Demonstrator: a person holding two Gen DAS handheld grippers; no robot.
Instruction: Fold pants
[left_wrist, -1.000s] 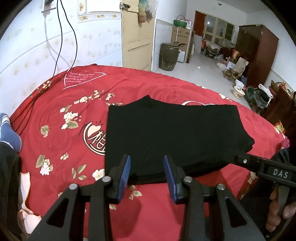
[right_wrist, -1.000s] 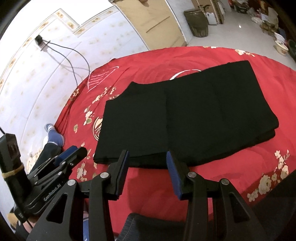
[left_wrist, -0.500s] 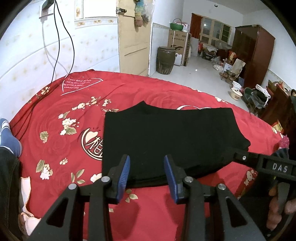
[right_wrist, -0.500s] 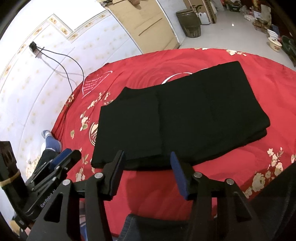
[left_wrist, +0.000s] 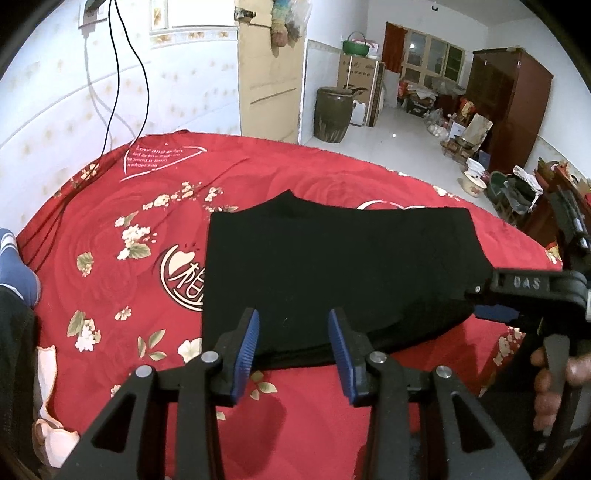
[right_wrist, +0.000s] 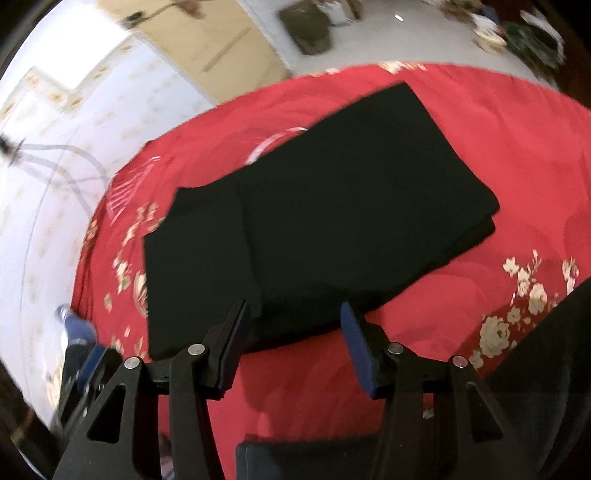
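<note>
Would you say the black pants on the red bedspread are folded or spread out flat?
Folded. The pants form a compact rectangle on the bedspread, with stacked layers showing at the right edge and a fold line across the top.

Black pants (right_wrist: 325, 206) lie folded in flat layers on a red bedspread (right_wrist: 517, 155) printed with pale flowers. The right gripper (right_wrist: 293, 341) hangs at the stack's near edge, its blue-padded fingers (right_wrist: 356, 347) spread wide with nothing between them. Part of the left gripper (right_wrist: 88, 373) appears at lower left, apparently blurred by motion.
</note>
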